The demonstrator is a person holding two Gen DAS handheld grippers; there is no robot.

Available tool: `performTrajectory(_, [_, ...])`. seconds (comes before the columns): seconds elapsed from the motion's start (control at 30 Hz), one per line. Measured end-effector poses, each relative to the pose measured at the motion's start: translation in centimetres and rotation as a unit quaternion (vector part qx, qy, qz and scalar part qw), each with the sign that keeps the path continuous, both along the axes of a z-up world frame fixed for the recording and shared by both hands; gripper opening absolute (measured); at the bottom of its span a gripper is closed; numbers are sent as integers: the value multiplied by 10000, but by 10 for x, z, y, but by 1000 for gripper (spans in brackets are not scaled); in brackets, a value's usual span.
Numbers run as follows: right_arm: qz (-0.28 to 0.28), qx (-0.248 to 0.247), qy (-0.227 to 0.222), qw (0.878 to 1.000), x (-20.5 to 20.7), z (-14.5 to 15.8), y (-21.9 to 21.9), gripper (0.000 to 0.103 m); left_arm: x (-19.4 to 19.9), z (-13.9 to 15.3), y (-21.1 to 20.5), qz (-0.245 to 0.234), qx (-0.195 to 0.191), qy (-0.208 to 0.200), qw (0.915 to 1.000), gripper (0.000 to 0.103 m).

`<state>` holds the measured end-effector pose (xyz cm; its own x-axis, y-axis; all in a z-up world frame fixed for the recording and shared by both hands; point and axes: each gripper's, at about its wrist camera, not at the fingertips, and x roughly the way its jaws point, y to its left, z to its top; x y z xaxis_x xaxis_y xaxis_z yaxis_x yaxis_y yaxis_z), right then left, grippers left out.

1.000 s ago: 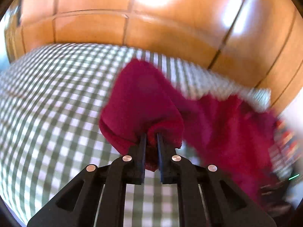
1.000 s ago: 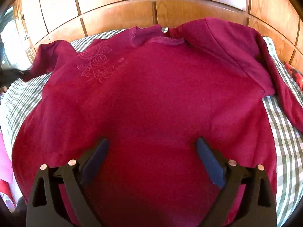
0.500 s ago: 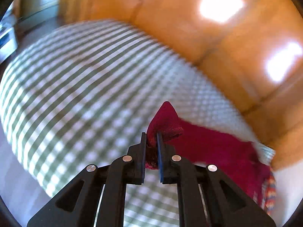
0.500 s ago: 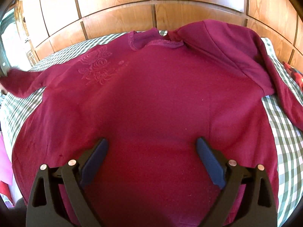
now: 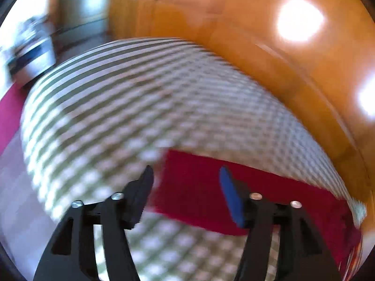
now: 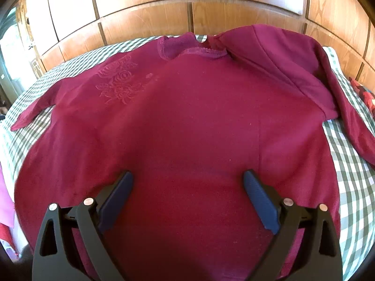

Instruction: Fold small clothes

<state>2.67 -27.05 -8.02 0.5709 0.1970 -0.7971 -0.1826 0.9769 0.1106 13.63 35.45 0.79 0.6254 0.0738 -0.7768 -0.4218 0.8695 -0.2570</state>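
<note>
On the bed's green-and-white checked sheet (image 6: 351,164), one maroon sweatshirt (image 6: 187,121) is lying front up and spread nearly flat, its collar (image 6: 194,49) pointing toward the wooden panelled wall (image 6: 145,21). Embossed roses (image 6: 119,82) are showing on the chest, on the side that appears left in the right wrist view. One sleeve (image 6: 35,110) is stretching out flat over the sheet on that same side; the other sleeve (image 6: 351,117) is trailing down the opposite side below a shoulder portion (image 6: 281,61) that is lying folded over the body. Right gripper (image 6: 187,178) is hanging over the lower part of the sweatshirt with its blue-padded fingers (image 6: 257,199) spread wide, grasping nothing; whether they are touching the fabric cannot be told. Left gripper (image 5: 185,178) is likewise standing released, its jaws well apart and nothing between them, positioned over the end of the flat sleeve (image 5: 211,187), which is running away toward the right edge of that view across the checked sheet (image 5: 140,107). Left wrist view is blurring heavily, so contact with the cloth cannot be judged. A red patterned item (image 6: 365,96) is lying at the far right edge of the bed, beside the trailing sleeve.
</note>
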Motion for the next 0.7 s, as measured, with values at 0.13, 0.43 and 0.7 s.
performTrajectory(0.13, [-54, 12, -177, 9998, 17, 22, -14, 94, 42, 4, -90, -1471, 383, -107, 9883, 59])
performTrajectory(0.43, [15, -746, -898, 9932, 111, 66, -20, 60, 138, -47, -239, -2959, 690, 272, 9523, 50])
performTrajectory(0.7, [272, -977, -573, 9932, 203, 53, -23, 64, 187, -87, -280, -3615, 863, 685, 9258, 49])
